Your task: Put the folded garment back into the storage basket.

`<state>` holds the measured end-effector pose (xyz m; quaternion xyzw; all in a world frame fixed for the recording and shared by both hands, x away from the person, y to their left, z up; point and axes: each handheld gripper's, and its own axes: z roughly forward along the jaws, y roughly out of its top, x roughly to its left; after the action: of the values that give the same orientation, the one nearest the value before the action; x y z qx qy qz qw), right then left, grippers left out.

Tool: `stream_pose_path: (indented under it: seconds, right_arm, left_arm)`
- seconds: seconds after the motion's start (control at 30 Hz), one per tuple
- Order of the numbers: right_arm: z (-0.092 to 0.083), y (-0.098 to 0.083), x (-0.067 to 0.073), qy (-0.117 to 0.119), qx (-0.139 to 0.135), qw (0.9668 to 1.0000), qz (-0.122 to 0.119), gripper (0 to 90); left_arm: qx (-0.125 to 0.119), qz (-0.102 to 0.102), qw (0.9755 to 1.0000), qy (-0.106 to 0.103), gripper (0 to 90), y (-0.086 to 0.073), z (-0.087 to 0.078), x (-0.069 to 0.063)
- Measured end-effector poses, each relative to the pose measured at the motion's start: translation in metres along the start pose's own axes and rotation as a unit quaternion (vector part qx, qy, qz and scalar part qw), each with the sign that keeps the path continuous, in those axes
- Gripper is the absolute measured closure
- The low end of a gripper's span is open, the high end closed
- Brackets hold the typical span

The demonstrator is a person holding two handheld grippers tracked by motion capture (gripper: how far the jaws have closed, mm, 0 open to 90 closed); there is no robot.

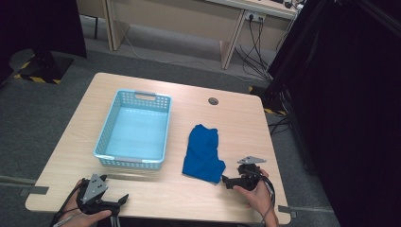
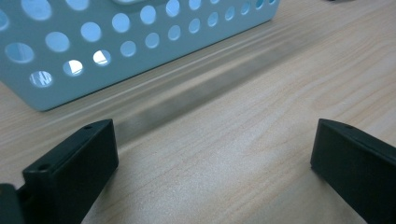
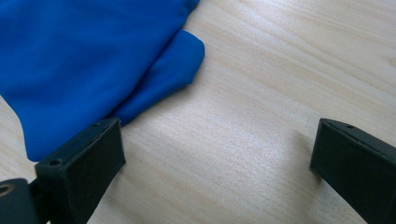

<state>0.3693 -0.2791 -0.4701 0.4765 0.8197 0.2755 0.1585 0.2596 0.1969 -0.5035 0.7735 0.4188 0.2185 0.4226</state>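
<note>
Wooden table (image 1: 227,189) — blue cloth (image 1: 203,152), basket (image 1: 134,163)

Both grippers, left gripper (image 1: 124,198) and right gripper (image 1: 224,180), are chunky black, each topped with a grey triangular plate (black cables trailing off).

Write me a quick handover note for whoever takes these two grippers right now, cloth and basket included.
Left gripper: open, nothing between the jaws, low over the table's near left, just in front of the basket.
Right gripper: open, nothing held, beside the near corner of the blue cloth.
Cloth: crumpled on the table, right of the basket, apart from it.
Basket: light blue, nothing in it.
Done: nothing gripped yet.
Left, probably: grip the cloth and move it into the basket.
</note>
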Motion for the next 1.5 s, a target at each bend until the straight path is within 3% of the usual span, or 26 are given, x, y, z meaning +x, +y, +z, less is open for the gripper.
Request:
stream_pose_path:
  seconds: [0.43,0.7,1.5]
  right_arm:
    - [0.000,0.001,0.000,0.000,0.004,1.0000,-0.002,3.4]
    - [-0.002,0.003,0.000,0.004,0.008,0.9999,-0.006,8.6]
    - [-0.009,0.024,0.018,0.028,-0.032,0.9988,-0.024,8.9]
  left_arm:
    - [0.000,0.000,1.0000,0.000,0.0,0.000,0.000,0.000]
    - [0.000,0.000,1.0000,0.000,0.0,0.000,0.000,0.000]
    - [0.000,0.001,1.0000,-0.001,0.0,0.000,0.000,0.000]
